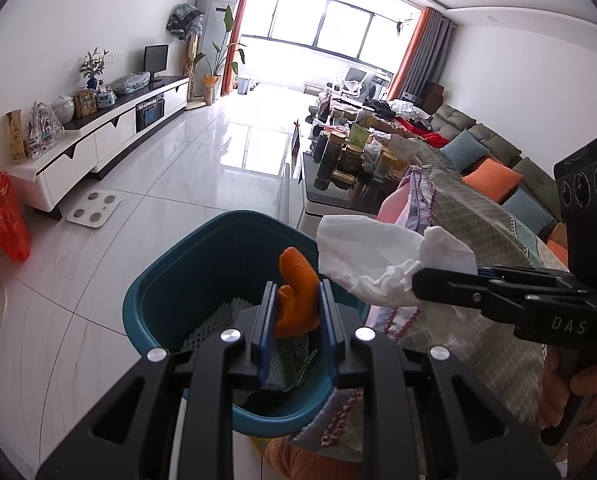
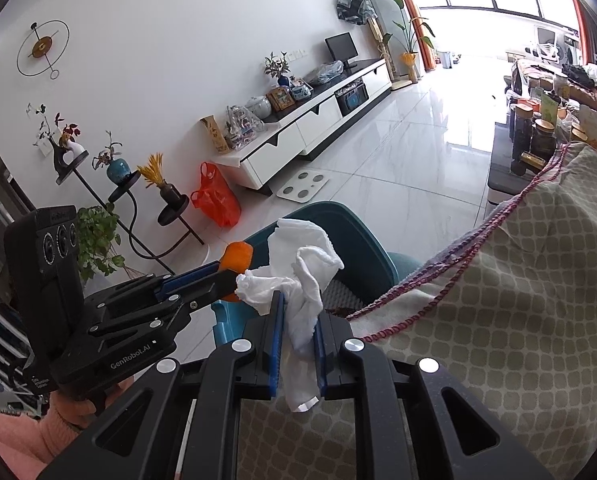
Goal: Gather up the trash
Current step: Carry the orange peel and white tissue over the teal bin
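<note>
White lettering on the black body of the right tongs [image 1: 416,280] reads "DAS"; the left tongs [image 2: 234,276] carry "GenRobot.AI" on their black plastic frame. The teal plastic bin [image 1: 170,280], rounded-square with smooth walls, stands on the glossy tiled floor [image 1: 158,200] against the draped sofa edge. Inside the bin lie white foam fruit netting [image 1: 206,328] and some crumpled greenish scrap. Right above the bin's opening the left tongs pinch a curled piece of orange peel [image 1: 298,280], pebbly-skinned, between blue ribbed pads [image 1: 268,320]. Just beside it, over the bin's rim on the sofa side, the right tongs clamp a crumpled white tissue [image 2: 298,276], soft and creased, its loose end hanging below the pads. The sofa cover [image 2: 518,280] next to the bin is grey-green with a rounded-square pattern and braided pink cord trim
</note>
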`<state>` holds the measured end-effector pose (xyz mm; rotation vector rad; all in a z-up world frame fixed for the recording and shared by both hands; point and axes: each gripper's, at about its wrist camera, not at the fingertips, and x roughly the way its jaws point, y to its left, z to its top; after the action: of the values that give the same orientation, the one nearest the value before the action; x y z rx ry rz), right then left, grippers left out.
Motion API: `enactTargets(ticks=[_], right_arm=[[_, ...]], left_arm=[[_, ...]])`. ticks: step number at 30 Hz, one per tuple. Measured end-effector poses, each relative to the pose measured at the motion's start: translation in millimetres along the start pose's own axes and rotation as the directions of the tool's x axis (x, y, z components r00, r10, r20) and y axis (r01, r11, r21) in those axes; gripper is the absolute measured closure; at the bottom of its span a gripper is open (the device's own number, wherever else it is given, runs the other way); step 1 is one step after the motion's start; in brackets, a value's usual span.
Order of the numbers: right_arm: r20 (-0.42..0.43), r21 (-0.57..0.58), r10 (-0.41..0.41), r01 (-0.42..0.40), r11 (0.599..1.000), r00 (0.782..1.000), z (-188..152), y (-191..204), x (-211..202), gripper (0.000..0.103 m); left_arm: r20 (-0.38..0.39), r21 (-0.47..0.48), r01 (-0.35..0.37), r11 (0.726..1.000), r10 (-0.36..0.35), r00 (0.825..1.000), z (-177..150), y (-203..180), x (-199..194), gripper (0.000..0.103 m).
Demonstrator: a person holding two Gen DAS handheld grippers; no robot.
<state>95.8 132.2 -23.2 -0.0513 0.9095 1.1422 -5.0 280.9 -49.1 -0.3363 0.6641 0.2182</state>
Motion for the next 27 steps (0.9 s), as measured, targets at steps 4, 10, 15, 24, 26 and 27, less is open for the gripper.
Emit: enactTargets(ticks=[4,10,15,24,26,27], right_arm=[[-0.008,-0.007,-0.002,0.002,1.0,1.0,1.7,3.1,4.0,0.089],[-0.018,-0.01,-0.005,0.005,1.0,1.0,5.5,4.3,8.4,0.089],[-0.032,-0.01,-0.014,0.014,1.0,0.999,6.8,5.0,14.6,0.089],[-0.064,-0.009,-0.025,0.025,1.0,0.998,10.8,5.5,28.2,0.087],[-0.067,-0.007,-0.028,0.028,1.0,0.997,11.7,5.4,31.2,0.087],[-0.069,-0.004,-0.03,0.029,1.0,0.997,12.0,5.8,32.2,0.087]], left_arm=[[0.0,0.0,0.0,1.0,0.0,1.0,0.4,1.7,1.0,0.081],[-0.003,-0.004,-0.001,1.0,0.001,1.0,-1.3,1.0,2.2,0.081],[-0.009,-0.011,-0.005,1.0,0.005,1.0,-3.3,3.4,6.5,0.081],[-0.03,-0.03,-0.02,0.999,0.019,0.999,-1.5,4.4,19.4,0.081],[-0.034,-0.035,-0.021,0.999,0.02,0.999,-1.3,5.8,22.0,0.081],[-0.038,-0.038,-0.022,0.999,0.02,0.999,-1.6,6.1,23.6,0.081]])
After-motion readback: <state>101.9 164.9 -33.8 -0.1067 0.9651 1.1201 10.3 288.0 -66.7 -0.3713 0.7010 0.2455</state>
